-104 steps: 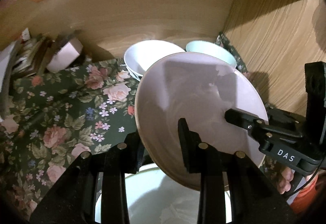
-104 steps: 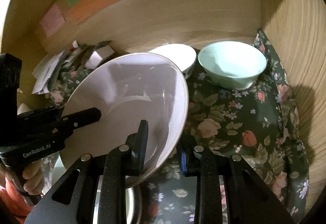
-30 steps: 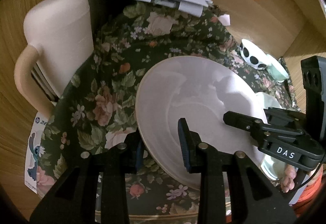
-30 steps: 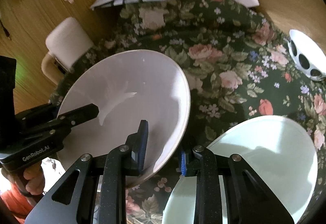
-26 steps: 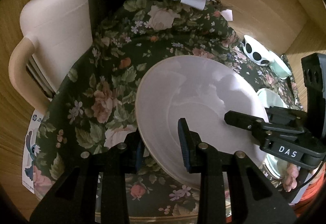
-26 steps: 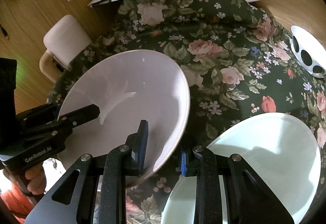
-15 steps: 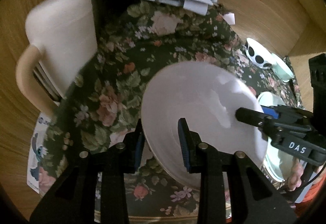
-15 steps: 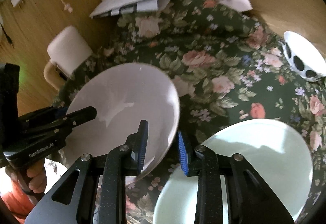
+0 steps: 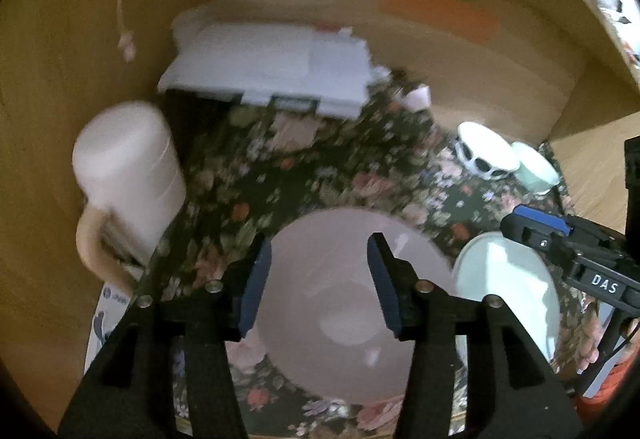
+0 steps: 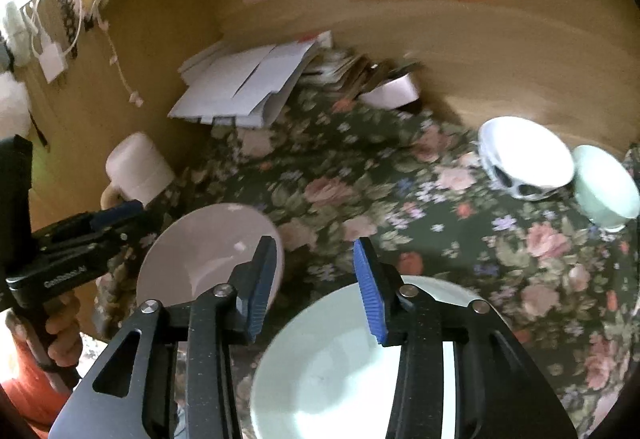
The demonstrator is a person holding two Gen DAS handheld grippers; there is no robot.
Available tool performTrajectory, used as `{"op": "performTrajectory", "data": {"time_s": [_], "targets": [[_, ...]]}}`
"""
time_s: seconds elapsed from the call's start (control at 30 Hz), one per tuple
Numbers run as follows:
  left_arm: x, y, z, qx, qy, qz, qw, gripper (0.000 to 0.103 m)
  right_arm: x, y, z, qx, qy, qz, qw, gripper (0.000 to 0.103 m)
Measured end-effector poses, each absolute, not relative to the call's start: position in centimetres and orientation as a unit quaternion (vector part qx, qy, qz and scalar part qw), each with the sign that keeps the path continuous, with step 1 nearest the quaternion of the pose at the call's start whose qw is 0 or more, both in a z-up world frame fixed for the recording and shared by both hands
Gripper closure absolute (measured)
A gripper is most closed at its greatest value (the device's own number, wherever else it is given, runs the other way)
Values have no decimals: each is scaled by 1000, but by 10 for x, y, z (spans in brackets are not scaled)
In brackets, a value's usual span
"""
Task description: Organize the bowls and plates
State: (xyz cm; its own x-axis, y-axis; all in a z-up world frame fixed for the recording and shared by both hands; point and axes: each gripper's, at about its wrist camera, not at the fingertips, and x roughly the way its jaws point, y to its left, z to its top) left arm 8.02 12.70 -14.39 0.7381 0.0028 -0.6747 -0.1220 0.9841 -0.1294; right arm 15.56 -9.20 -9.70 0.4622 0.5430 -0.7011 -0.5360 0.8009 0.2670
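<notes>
Plate (image 9: pixel 340 319), pale pink, lies flat on the flowered counter (image 9: pixel 320 179) just left of the mint plate (image 10: pixel 340 367). Left gripper (image 9: pixel 318 281) hangs over it, right gripper (image 10: pixel 316 287) beside it; both sets of fingers are spreading, pinching nothing.

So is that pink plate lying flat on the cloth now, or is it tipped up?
Lying flat. The pink plate rests face up on the floral cloth, beside the pale green plate, and no fingers touch it.
</notes>
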Motion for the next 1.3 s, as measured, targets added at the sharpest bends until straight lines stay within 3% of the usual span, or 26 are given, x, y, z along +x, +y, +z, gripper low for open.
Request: {"op": "performTrajectory", "data": {"time_s": [0.17,0.3,0.43,0.7,1.3], "targets": [[89,102,-123,-63,334,10,940,44,164,-118,-90,9,399,292,869,65],[104,84,-112,-54,329,-7,943,43,175,-140,-86,15,394,272,878,65],[127,67,-109,-49,335,-23,941,42,190,-162,-85,23,390,248,886,53],[182,40,-112,-44,351,-36,934,42,225,-197,-89,28,387,203,899,52],[291,-20,-148,24,389,-67,919,42,324,-238,-171,93,476,128,865,52]]}}
